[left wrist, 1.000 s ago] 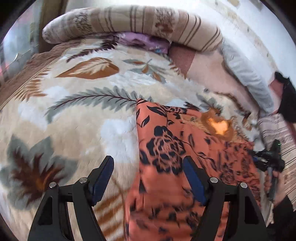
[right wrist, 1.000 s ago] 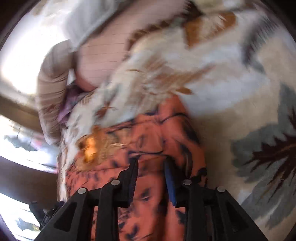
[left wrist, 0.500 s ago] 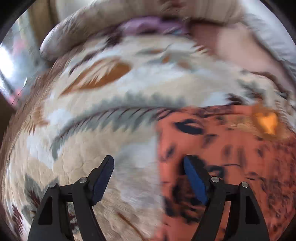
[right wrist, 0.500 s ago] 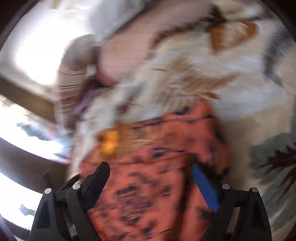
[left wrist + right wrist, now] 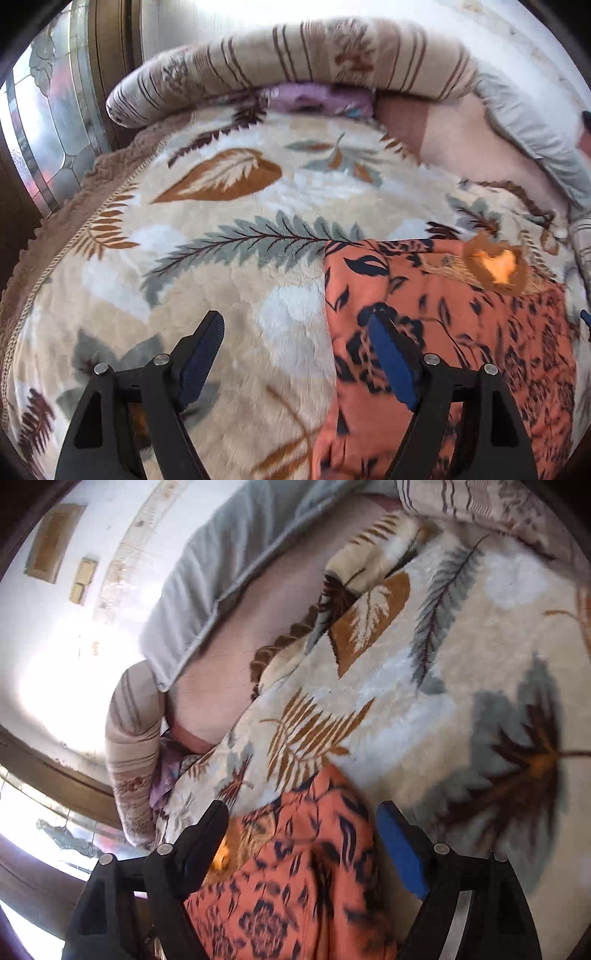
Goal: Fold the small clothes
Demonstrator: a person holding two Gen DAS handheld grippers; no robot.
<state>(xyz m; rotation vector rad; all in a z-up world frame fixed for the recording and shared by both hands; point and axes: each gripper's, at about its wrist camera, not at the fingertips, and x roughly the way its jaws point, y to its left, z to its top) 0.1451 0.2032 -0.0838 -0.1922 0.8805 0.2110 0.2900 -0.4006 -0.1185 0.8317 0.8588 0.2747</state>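
Leaf-patterned plush blanket covers the bed, and nearest the cameras the orange floral garment lies flat on it toward the blanket's right side. The left gripper hangs over the garment's left edge with fingers spread and nothing between them. The right gripper has just been opening, its fingers now wide above the cloth without pressing it. The fabric looks thin, limp and light, best pinched at a corner or hem. Farther off lies a striped bolster.

No legible text or labels anywhere
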